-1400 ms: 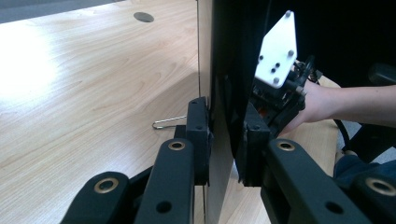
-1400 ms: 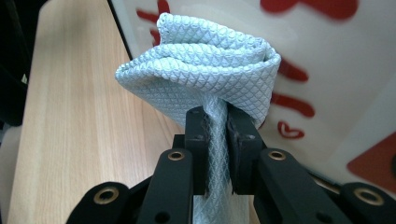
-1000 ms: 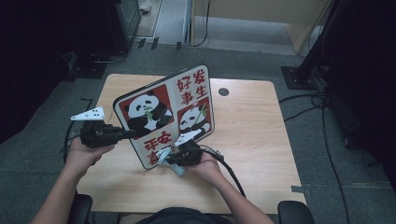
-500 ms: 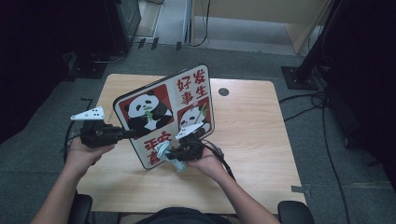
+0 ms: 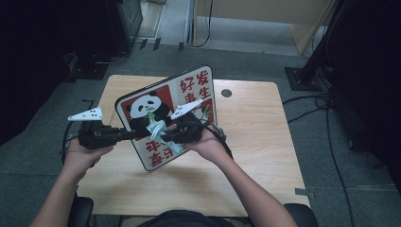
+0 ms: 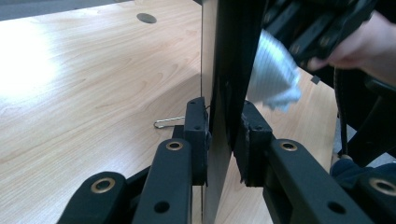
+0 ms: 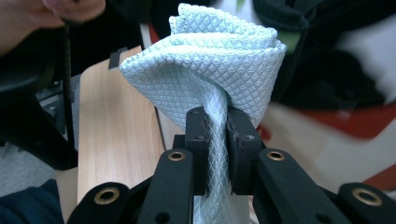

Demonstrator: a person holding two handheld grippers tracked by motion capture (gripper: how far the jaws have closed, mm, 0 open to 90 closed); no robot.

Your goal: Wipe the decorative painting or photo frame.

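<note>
high view: your left claw (image 5: 128, 135) clamps one panda board (image 5: 189, 90); your right claw (image 5: 164, 136) pinches one cloth (image 5: 155, 127) against it.

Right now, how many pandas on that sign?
2 pandas on the sign: the large one at its left, a second at right, mostly hidden behind the right gripper and its cloth.
</note>
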